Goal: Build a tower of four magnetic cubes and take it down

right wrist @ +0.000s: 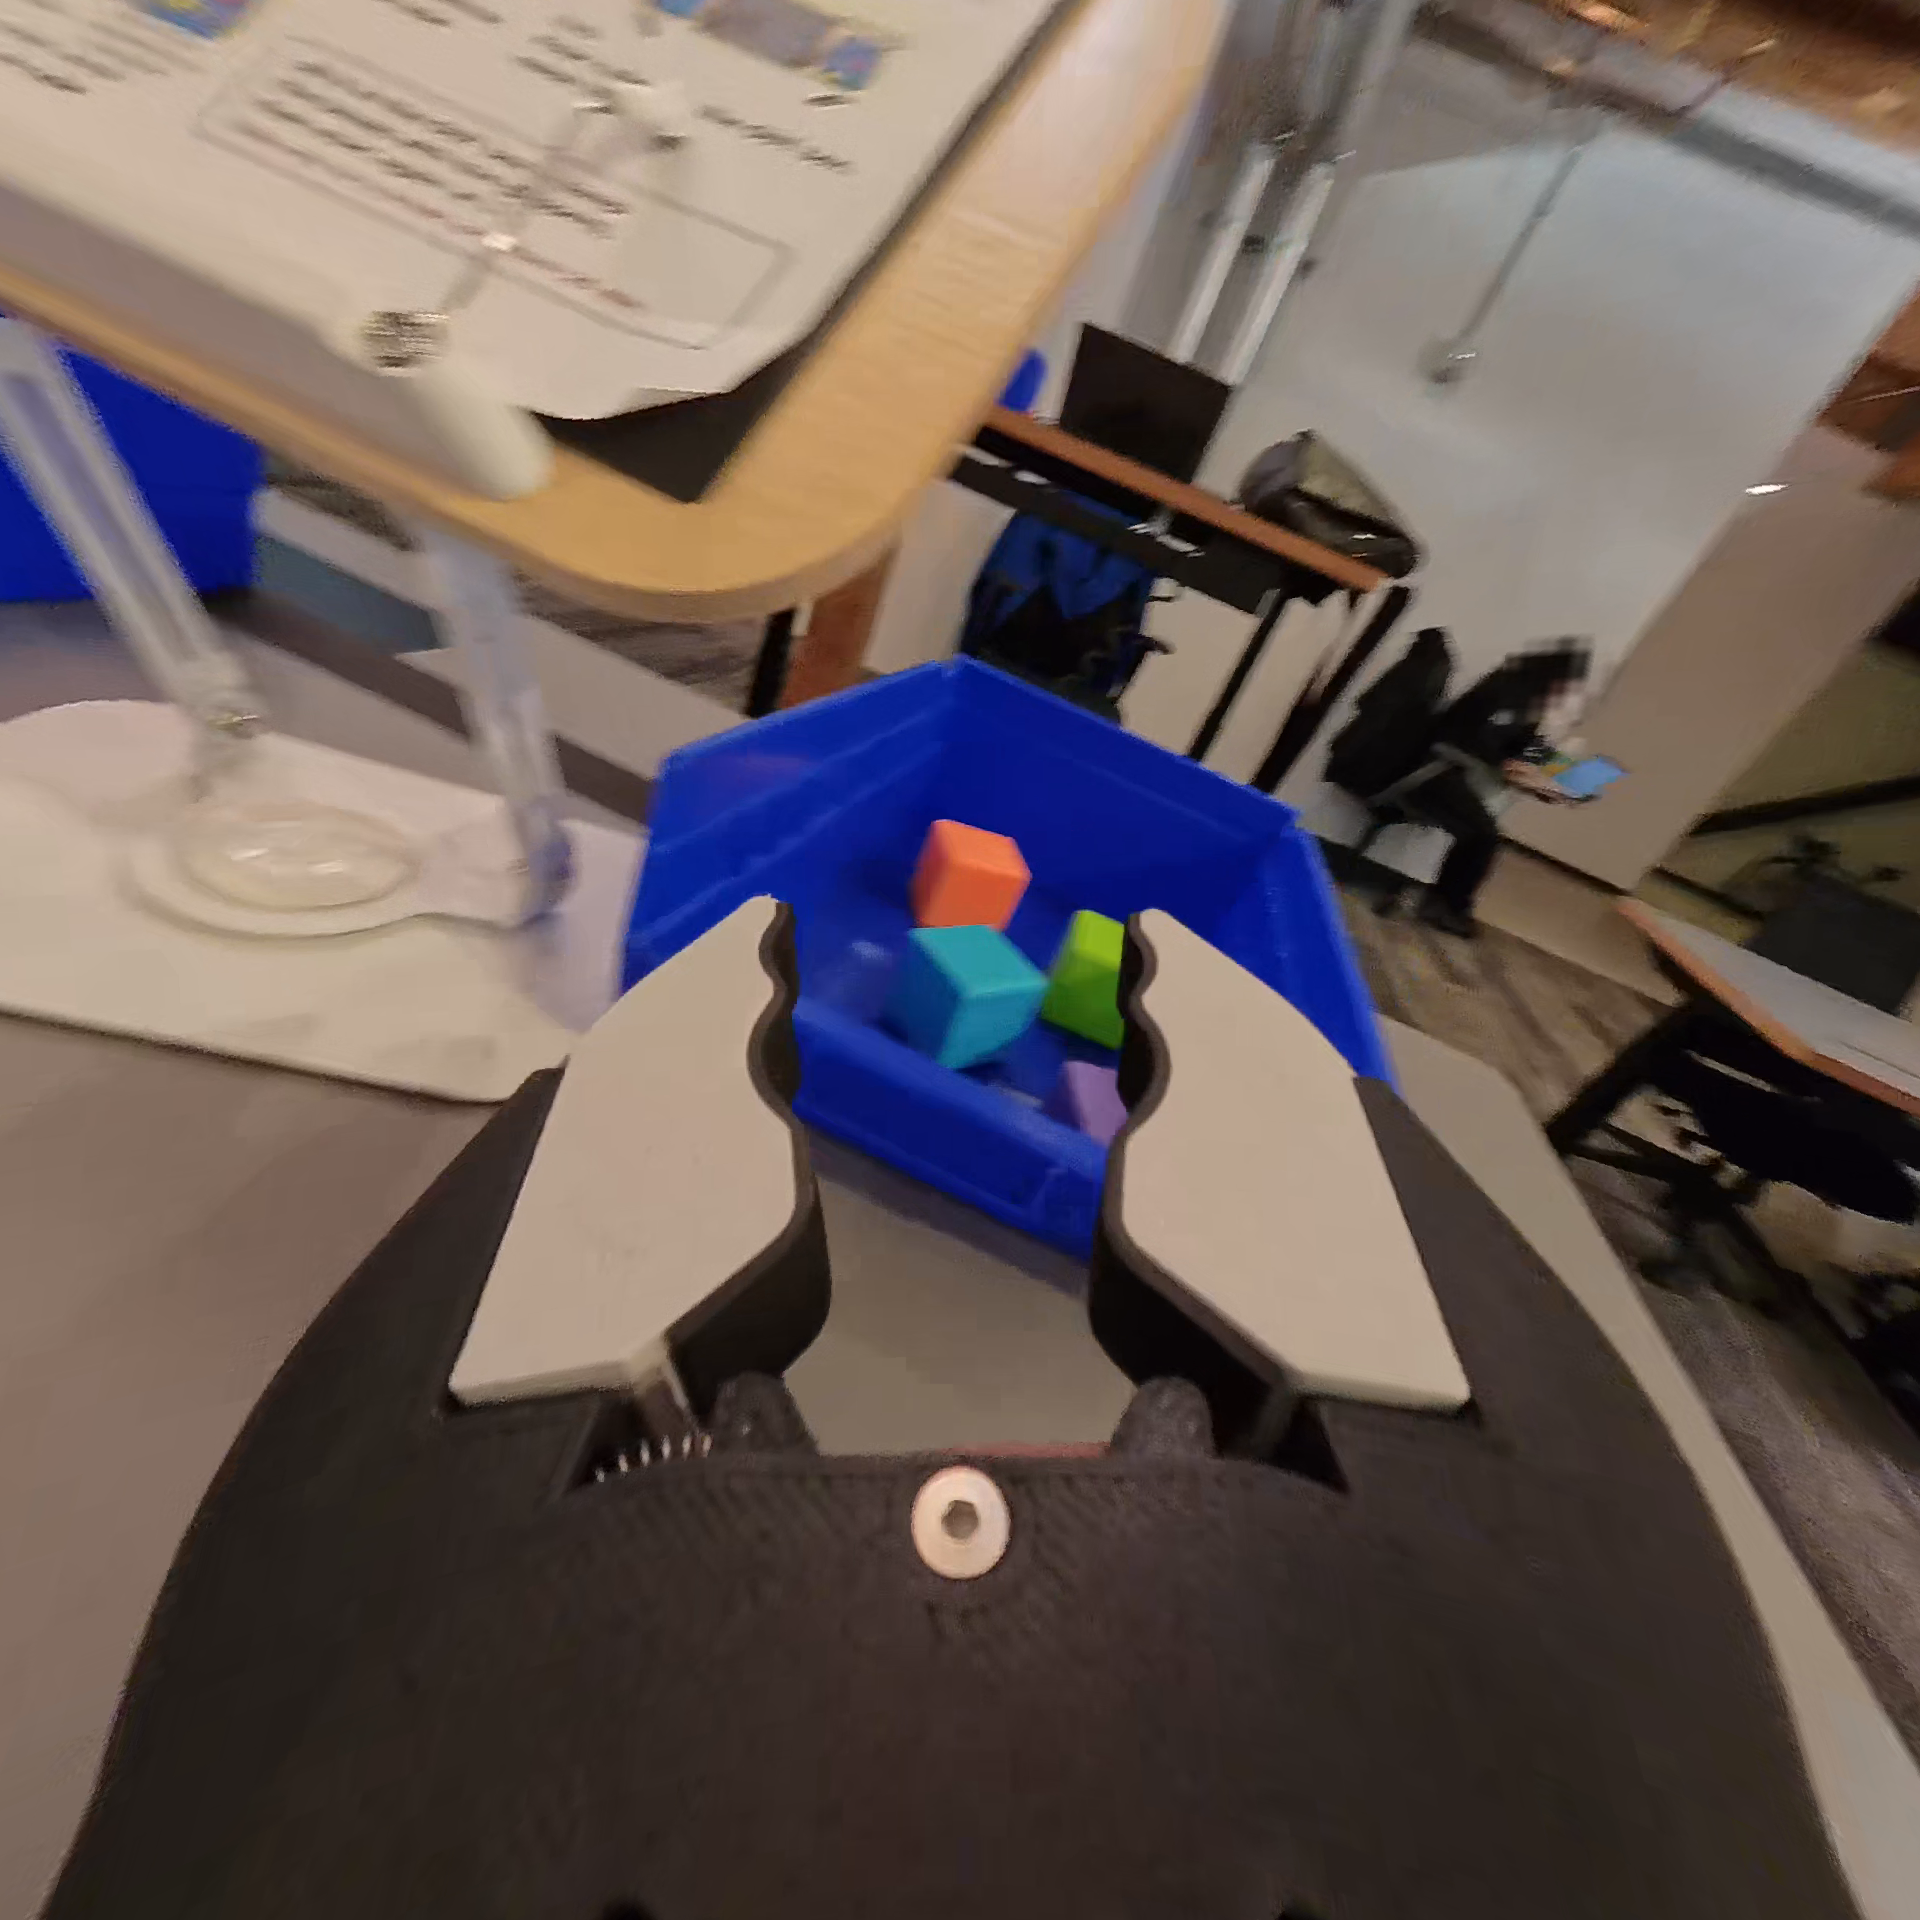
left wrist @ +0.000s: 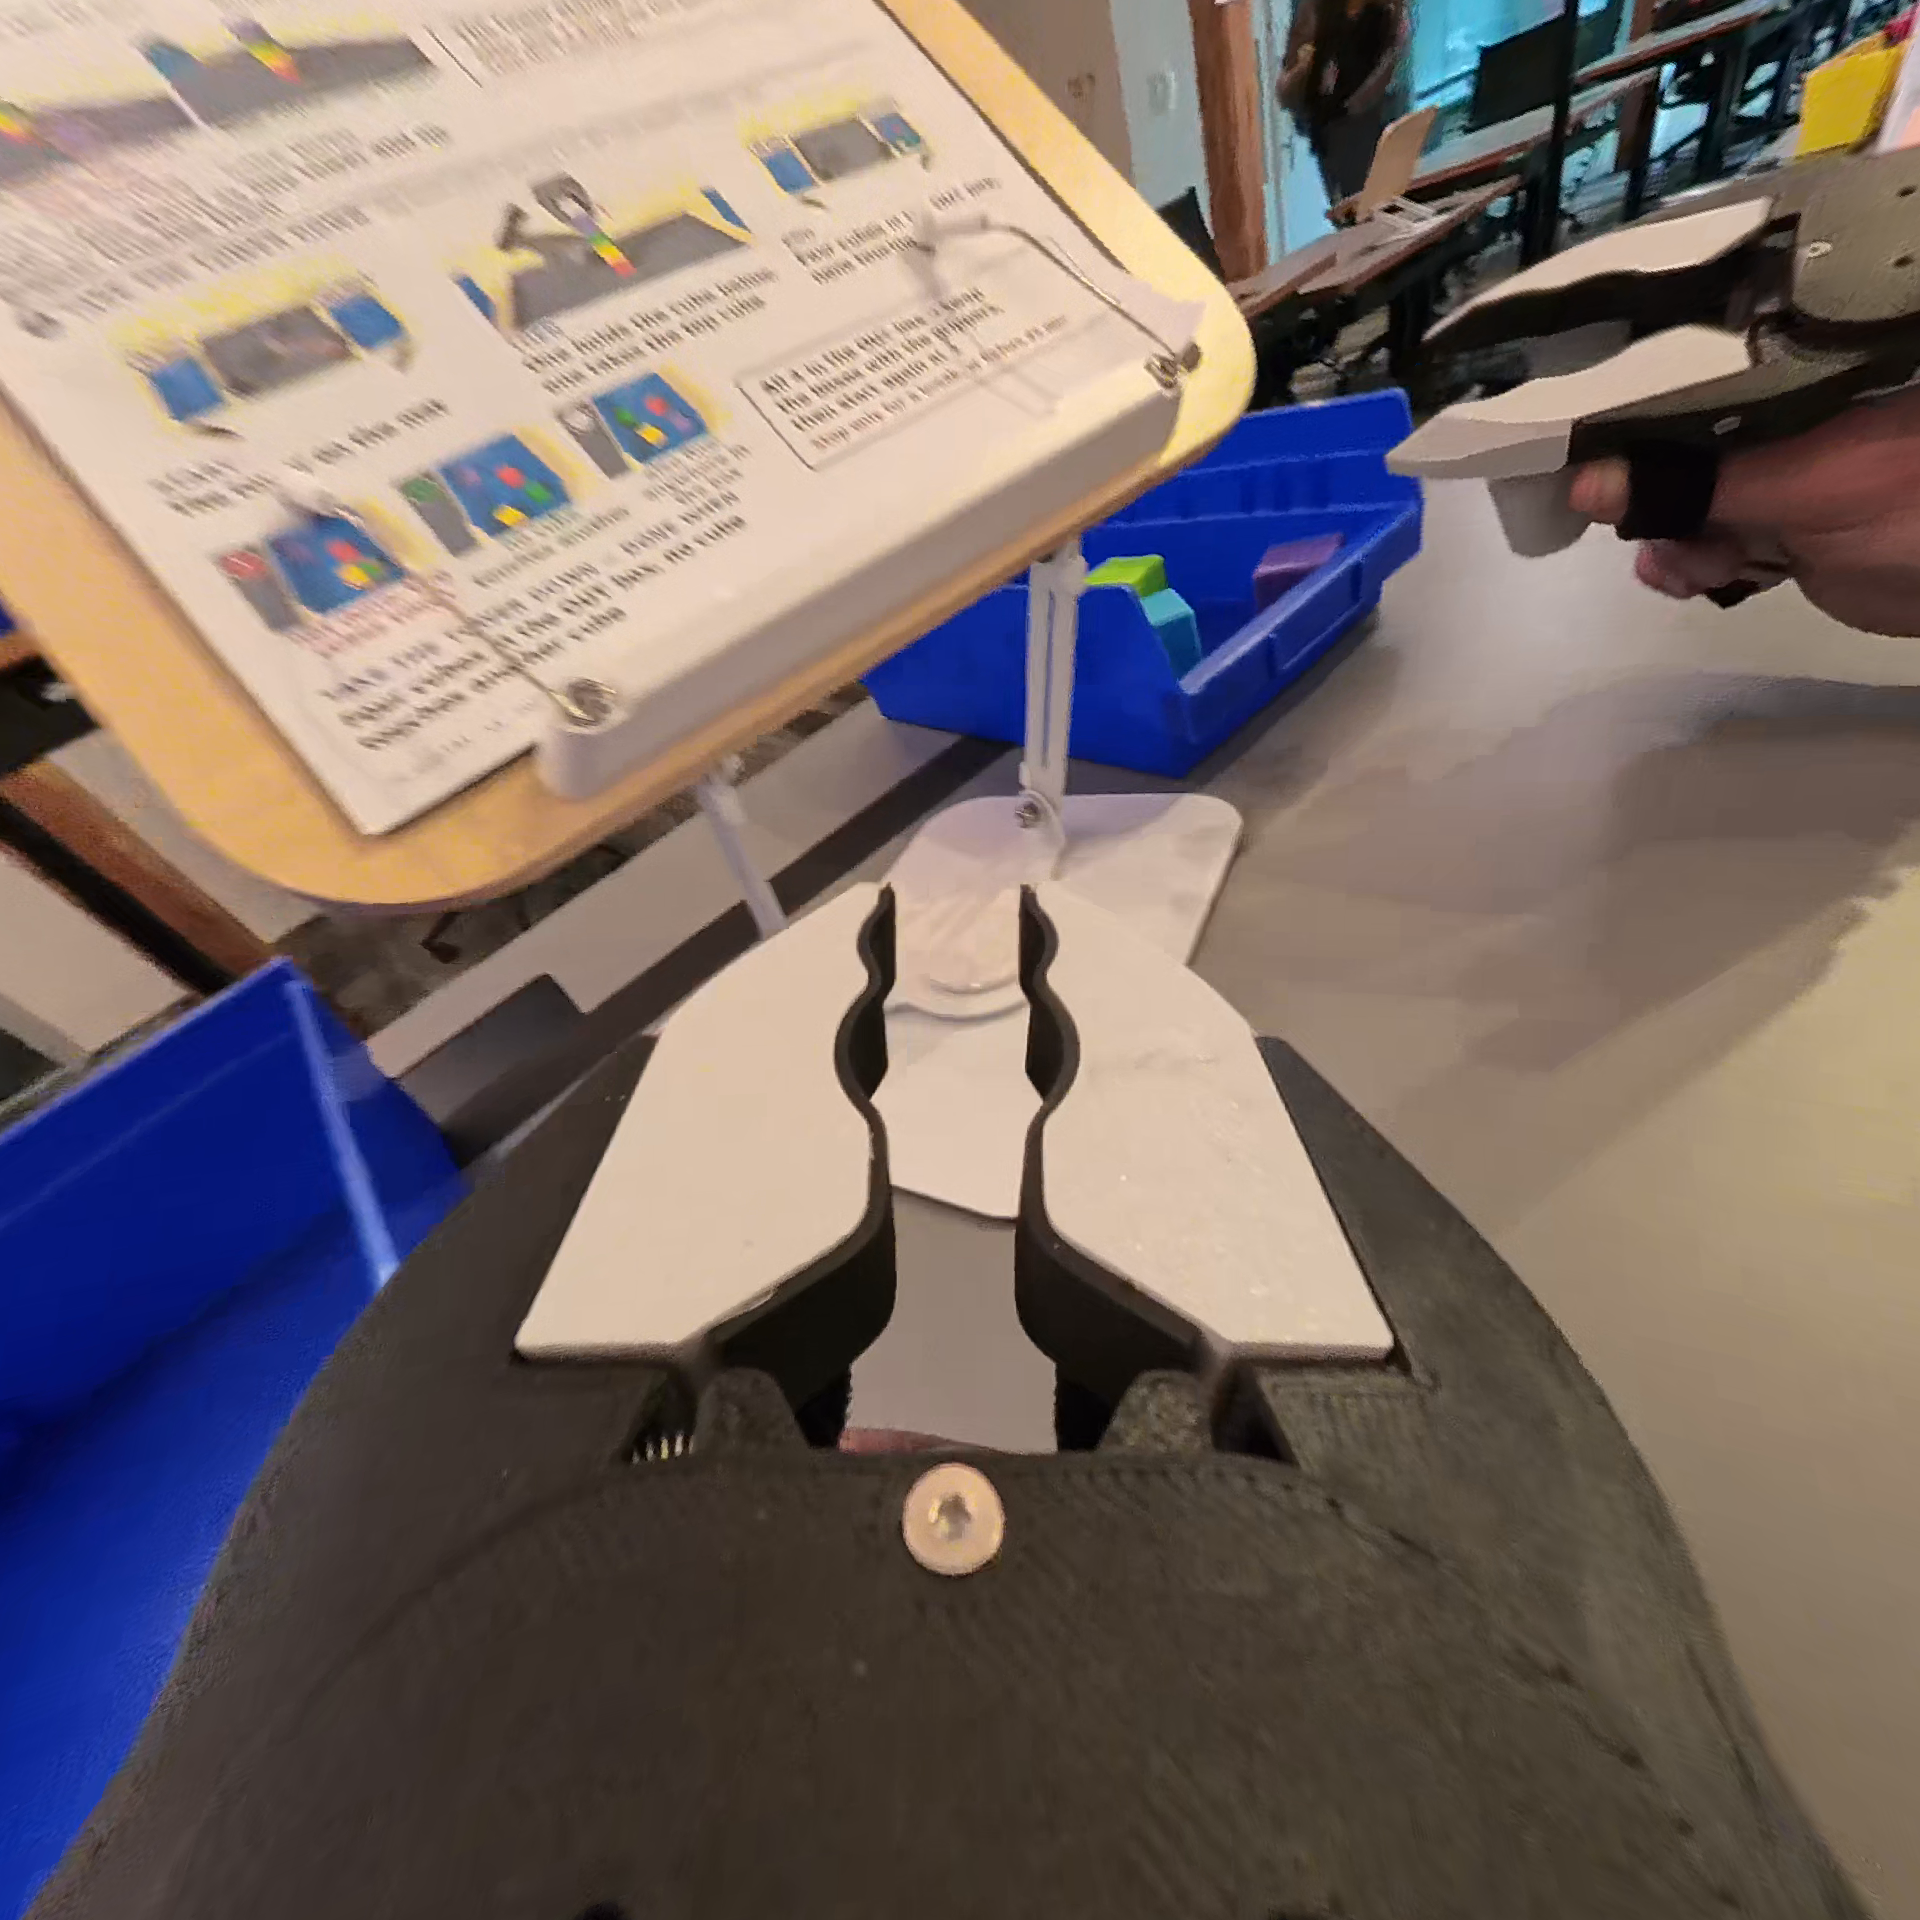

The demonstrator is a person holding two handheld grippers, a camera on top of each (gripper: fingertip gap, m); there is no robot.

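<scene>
Four cubes lie loose in a blue bin (right wrist: pixel 831 790): orange (right wrist: pixel 968 873), teal (right wrist: pixel 966 992), green (right wrist: pixel 1086 977) and purple (right wrist: pixel 1091 1101). My right gripper (right wrist: pixel 956 925) is open and empty, held just in front of the bin's near wall and pointing at the cubes. In the left wrist view the same bin (left wrist: pixel 1299 644) stands at the back, with green (left wrist: pixel 1127 571), teal (left wrist: pixel 1174 623) and purple (left wrist: pixel 1299 561) cubes showing. My right gripper (left wrist: pixel 1444 384) hovers to the bin's right. My left gripper (left wrist: pixel 956 904) is slightly open and empty, above the grey table.
A tilted wooden board with an instruction sheet (left wrist: pixel 520 364) stands on thin legs over a white base plate (left wrist: pixel 1132 852), just ahead of my left gripper. A second blue bin (left wrist: pixel 156 1247) is at the left. A person (right wrist: pixel 1475 748) sits in the background. Spacing between my two grippers at the tips: around 30 cm.
</scene>
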